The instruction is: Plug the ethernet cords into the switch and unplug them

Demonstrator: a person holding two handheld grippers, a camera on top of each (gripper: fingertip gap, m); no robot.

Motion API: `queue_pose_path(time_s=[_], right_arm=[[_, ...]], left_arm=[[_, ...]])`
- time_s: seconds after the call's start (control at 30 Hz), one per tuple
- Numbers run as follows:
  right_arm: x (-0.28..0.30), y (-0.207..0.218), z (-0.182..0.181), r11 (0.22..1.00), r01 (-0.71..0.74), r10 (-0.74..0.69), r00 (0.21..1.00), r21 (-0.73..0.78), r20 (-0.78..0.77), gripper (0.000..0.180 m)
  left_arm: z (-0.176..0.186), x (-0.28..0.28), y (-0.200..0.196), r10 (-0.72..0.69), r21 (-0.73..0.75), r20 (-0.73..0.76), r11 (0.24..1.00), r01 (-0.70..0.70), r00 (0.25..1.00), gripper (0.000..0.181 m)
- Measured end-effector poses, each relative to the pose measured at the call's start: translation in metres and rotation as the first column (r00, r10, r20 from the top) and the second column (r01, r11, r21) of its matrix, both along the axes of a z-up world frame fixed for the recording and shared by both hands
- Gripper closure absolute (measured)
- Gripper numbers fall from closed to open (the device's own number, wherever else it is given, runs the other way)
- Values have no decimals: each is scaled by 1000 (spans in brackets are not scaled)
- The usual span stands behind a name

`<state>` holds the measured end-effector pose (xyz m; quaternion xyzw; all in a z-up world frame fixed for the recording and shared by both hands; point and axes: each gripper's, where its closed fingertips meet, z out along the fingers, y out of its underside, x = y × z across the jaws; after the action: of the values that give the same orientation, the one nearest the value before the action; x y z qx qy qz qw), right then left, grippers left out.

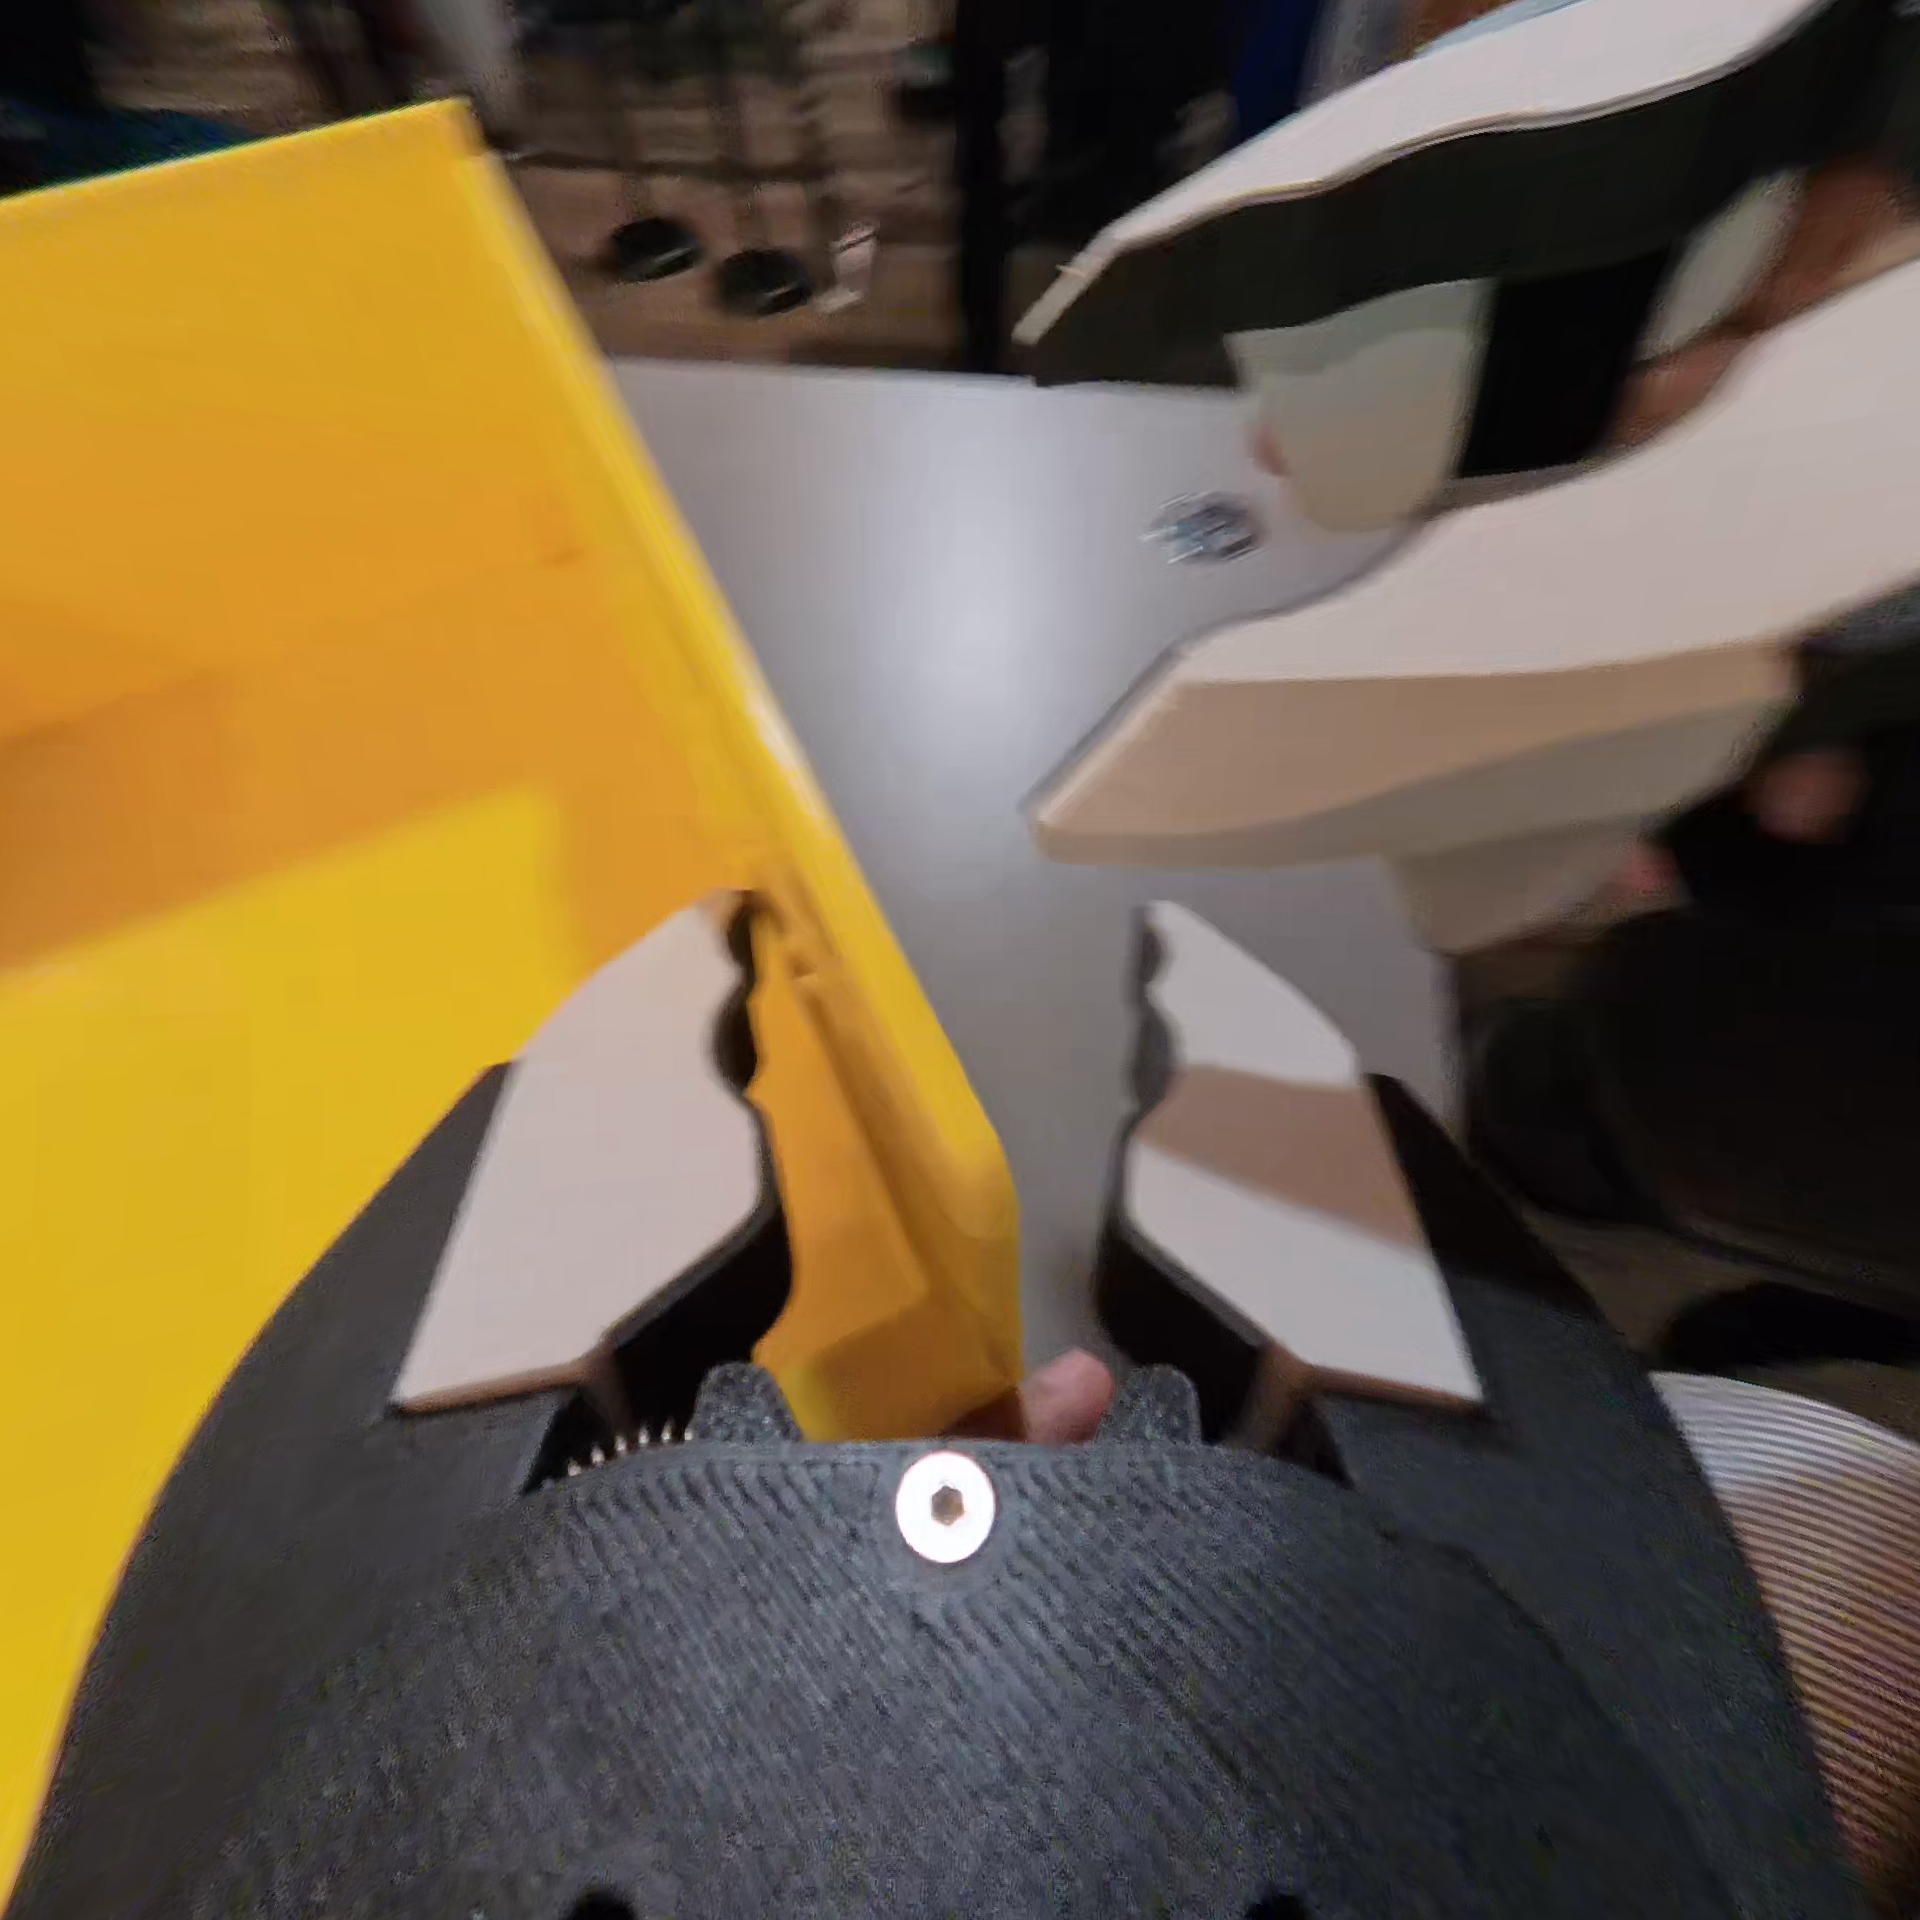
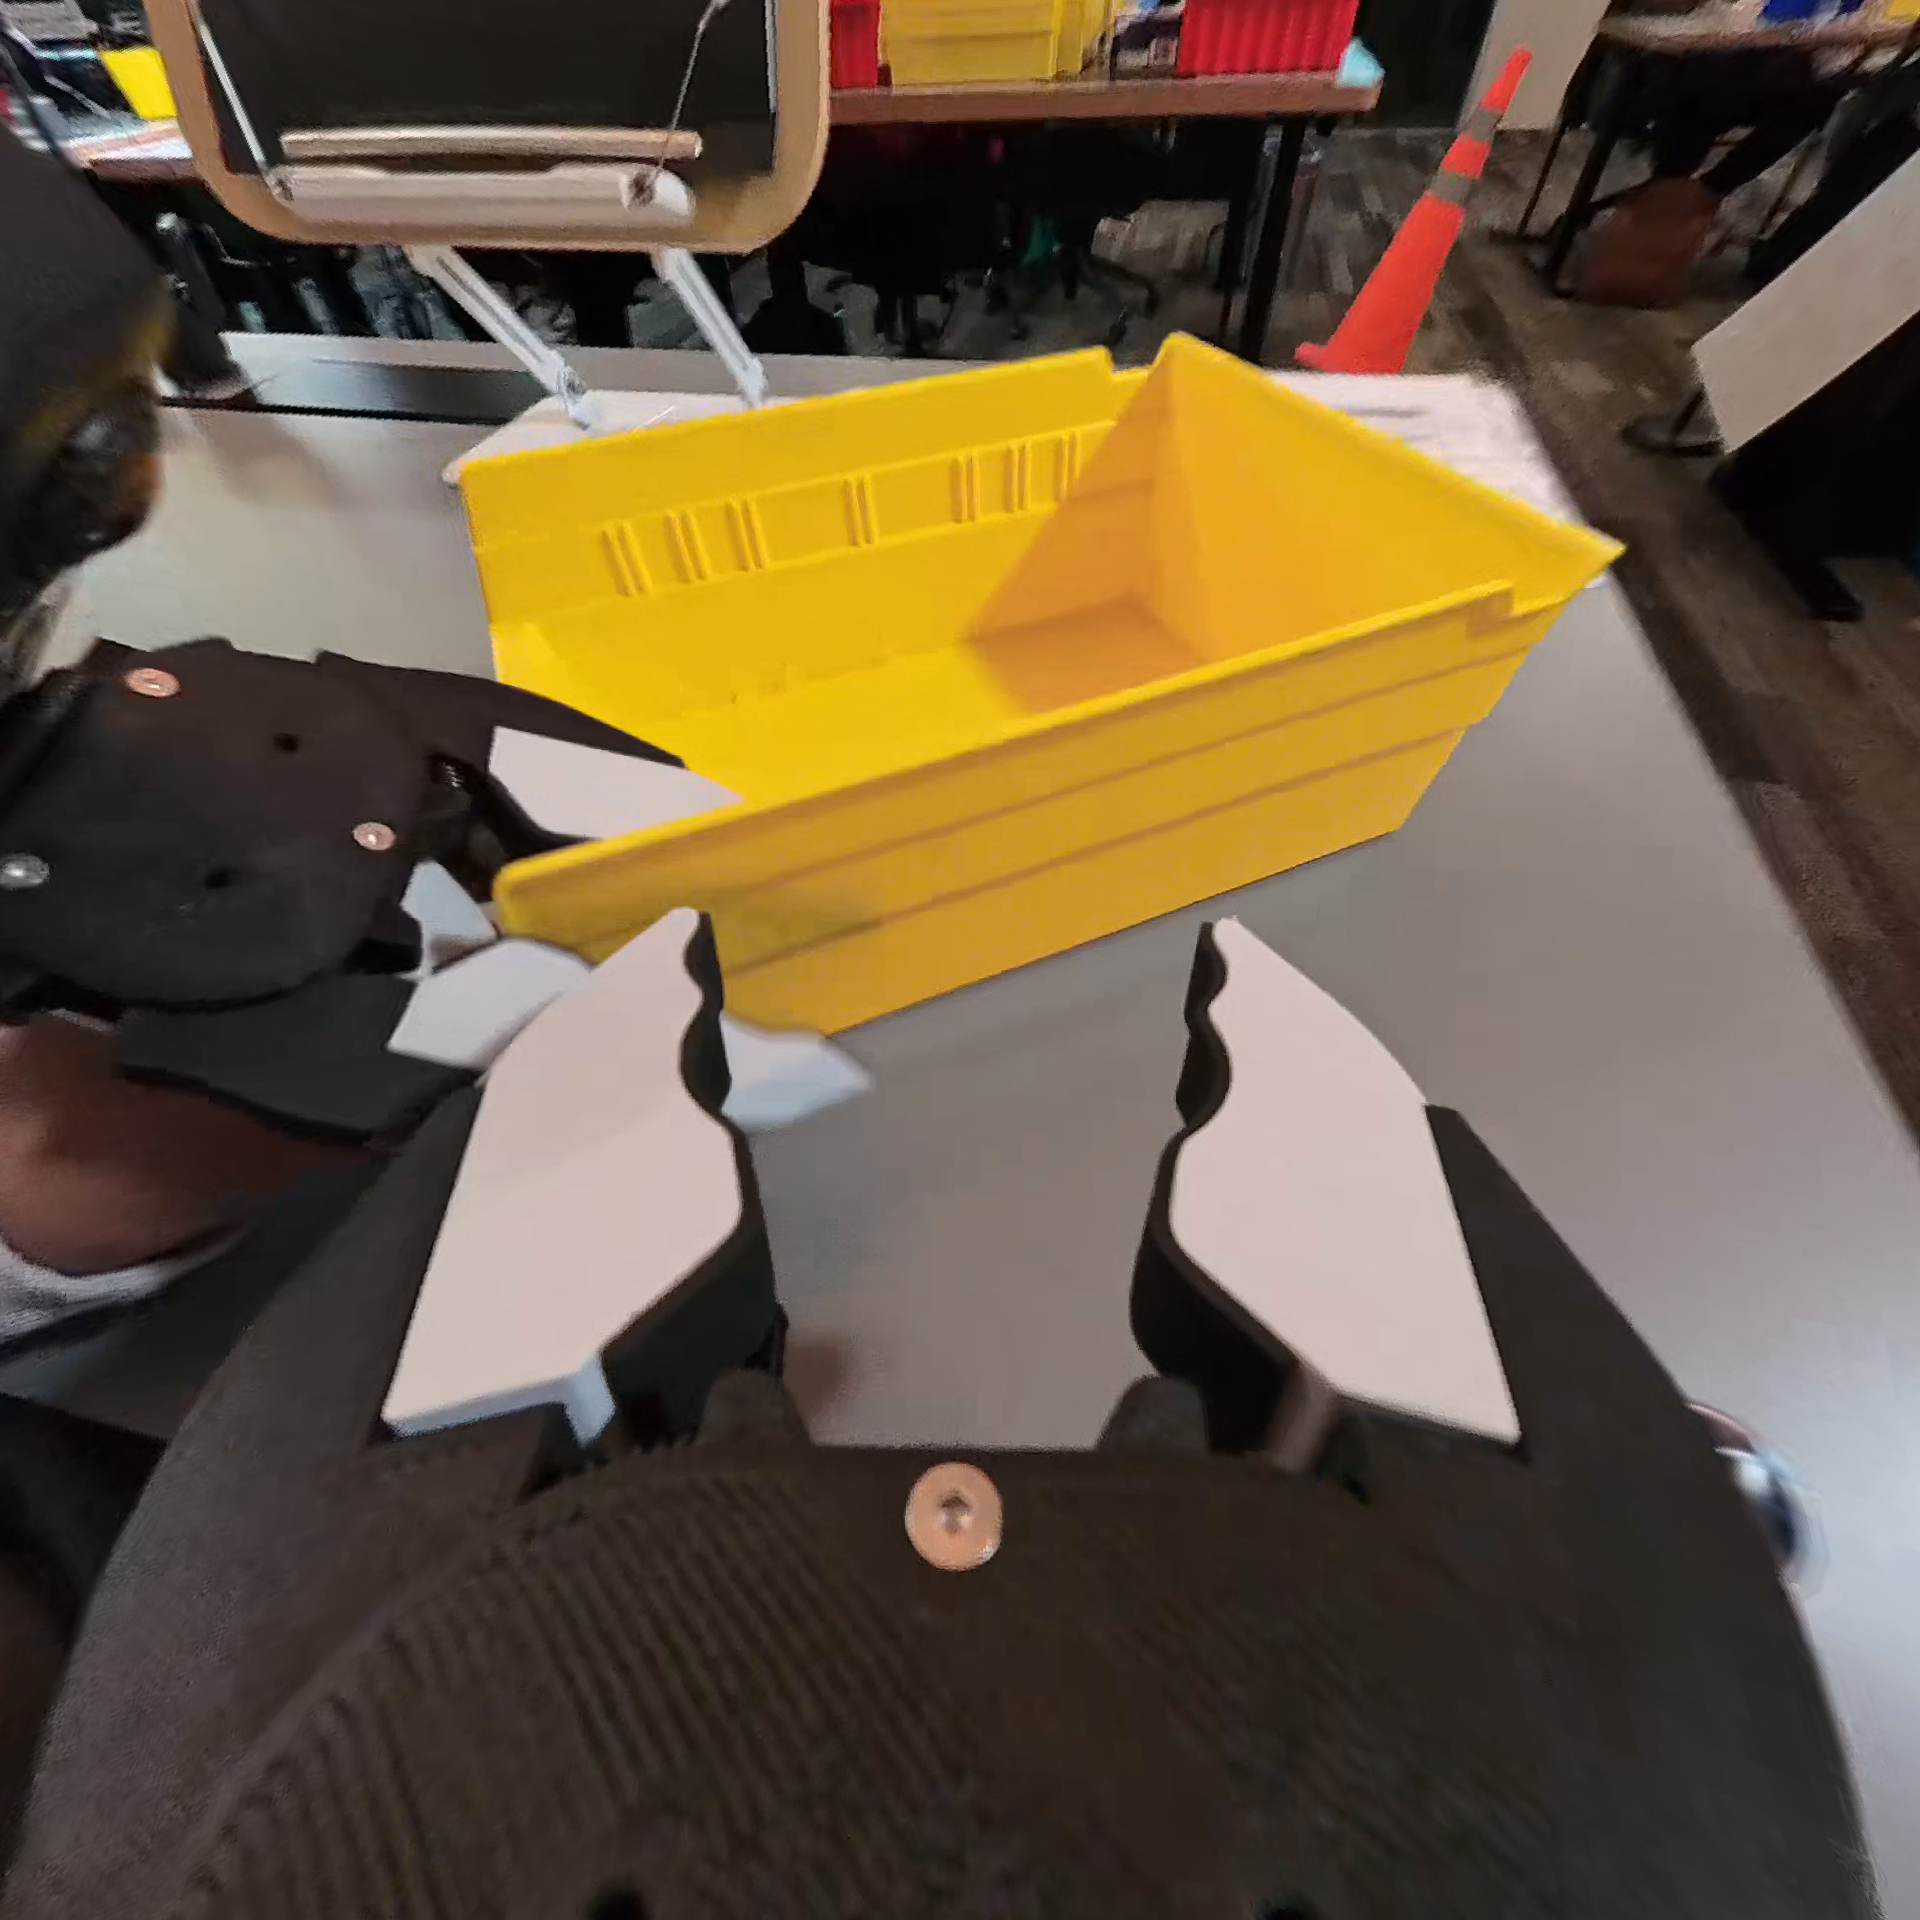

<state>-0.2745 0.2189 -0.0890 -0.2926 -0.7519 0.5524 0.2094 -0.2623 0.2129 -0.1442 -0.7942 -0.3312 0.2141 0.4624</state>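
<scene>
Right wrist view: no ethernet cords or switch showed; an empty yellow plastic bin (image 2: 1039, 727) sat tilted on the grey surface (image 2: 1558, 1039).
Left claw (image 1: 940, 1049): jaws apart, straddling the bin's side wall at its corner, not clamped.
Right claw (image 2: 951, 1049): jaws apart, empty, just beside the bin.
Handling: bin judged light, stiff, smooth; the rim suits gripping.
Look: ribbed walls, stepped rim.

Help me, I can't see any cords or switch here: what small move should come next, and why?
Probably close the left gripper on the yellow bin wall. Its open fingers straddle the bin's near wall, one inside and one outside. The bin looks empty, and the right gripper hangs open over the table, so the left is best placed.
</scene>
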Motion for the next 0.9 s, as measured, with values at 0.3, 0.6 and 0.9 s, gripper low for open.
queue_pose_path(time_s=[0.3,0.6,0.9], right_arm=[[11,15,23,995,64,-73,991,-75,-115,84],[18,-59,-42,984,66,-79,994,163,70,56],[-56,7,-37,975,163,-179,979,153,94,153]], left_arm=[[81,78,-40,-136,442,-108,881,170,985,60],[65,128,-176,175,458,-101,882,-110,979,68],[66,135,-184,134,494,-75,866,-80,988,80]])
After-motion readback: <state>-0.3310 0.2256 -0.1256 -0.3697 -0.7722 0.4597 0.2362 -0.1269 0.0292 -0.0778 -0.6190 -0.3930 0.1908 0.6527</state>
